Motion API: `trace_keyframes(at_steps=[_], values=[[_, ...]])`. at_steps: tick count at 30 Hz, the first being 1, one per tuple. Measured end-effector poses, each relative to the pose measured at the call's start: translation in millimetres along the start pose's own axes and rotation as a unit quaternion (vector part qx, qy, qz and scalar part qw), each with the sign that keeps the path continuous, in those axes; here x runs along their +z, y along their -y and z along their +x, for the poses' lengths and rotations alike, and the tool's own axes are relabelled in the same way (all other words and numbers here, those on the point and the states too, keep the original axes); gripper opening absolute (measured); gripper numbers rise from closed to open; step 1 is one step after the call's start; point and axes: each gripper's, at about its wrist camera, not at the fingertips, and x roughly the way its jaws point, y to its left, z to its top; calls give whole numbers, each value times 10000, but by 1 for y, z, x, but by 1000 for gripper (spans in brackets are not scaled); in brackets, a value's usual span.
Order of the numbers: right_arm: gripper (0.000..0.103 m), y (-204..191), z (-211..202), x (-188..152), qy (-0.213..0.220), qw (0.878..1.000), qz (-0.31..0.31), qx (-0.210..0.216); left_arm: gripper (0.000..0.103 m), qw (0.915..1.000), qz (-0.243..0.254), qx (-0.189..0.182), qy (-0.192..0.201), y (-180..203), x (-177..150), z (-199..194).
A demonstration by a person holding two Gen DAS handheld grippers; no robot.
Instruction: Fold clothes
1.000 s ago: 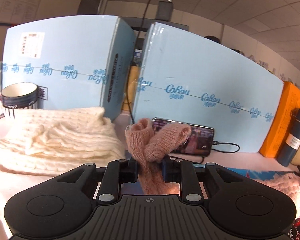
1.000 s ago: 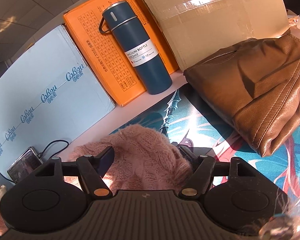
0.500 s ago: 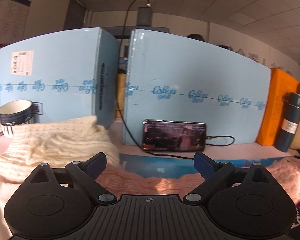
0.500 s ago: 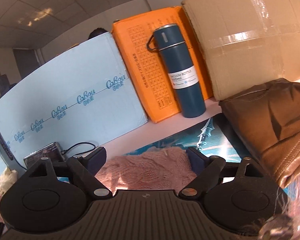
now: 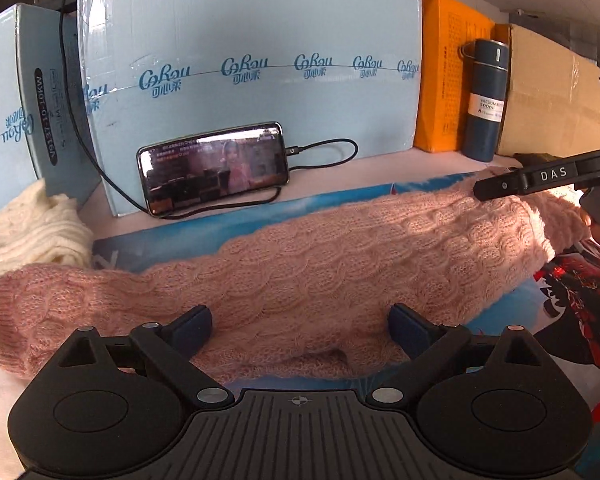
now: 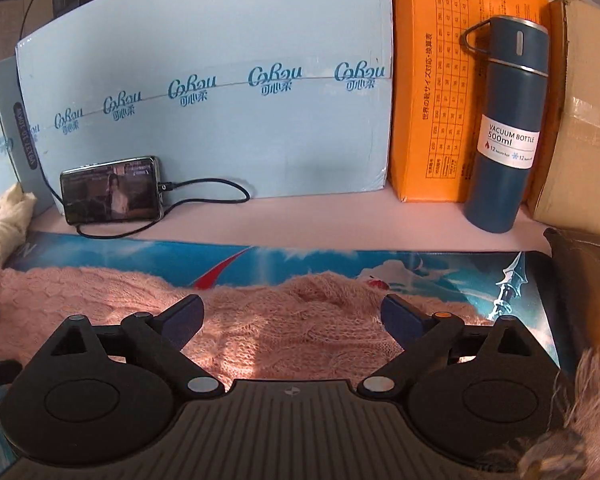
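Left wrist view: pink sweater (image 5: 340, 264) lies stretched on the mat (image 5: 236, 220) before the phone (image 5: 214, 168). Left gripper (image 5: 300, 322) and right gripper (image 6: 292, 314) fingers released, spread wide over it.

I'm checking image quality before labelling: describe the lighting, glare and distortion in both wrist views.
Left wrist view: strong fisheye bend bows the blue box; warm sunlight patches the pink sweater; the phone screen shows some glare but stays readable. Right wrist view: the same barrel distortion; sun stripes on the sweater between the right gripper fingers; the bottle label is sharp.
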Motion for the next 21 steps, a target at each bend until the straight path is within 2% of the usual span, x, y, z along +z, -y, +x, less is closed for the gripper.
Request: trace_keyframes(at_steps=[4, 6, 9, 12, 16, 19, 21], values=[[68, 1, -3, -14, 157, 9998, 108, -69, 98, 10000, 24, 0, -14, -1, -1, -2], [46, 2, -8, -20, 226, 9996, 171, -44, 98, 10000, 30, 2, -14, -1, -1, -2], [23, -1, -21, -27, 386, 9991, 153, -40, 98, 10000, 46, 3, 3, -1, 0, -2], [19, -6, -46, -32, 691, 9974, 212, 15, 98, 9997, 9, -34, 252, -2, 0, -10], [19, -18, -91, -45, 1294, 9913, -28, 250, 98, 9948, 57, -205, 993, -1, 1, -27], [19, -19, -121, -62, 1538, 9868, 104, 503, 98, 9785, 525, -611, 1900, 9, -1, -47], [17, -18, -138, -76, 1652, 9841, 265, 600, 99, 9704, 907, -721, 2120, 20, 0, -52]])
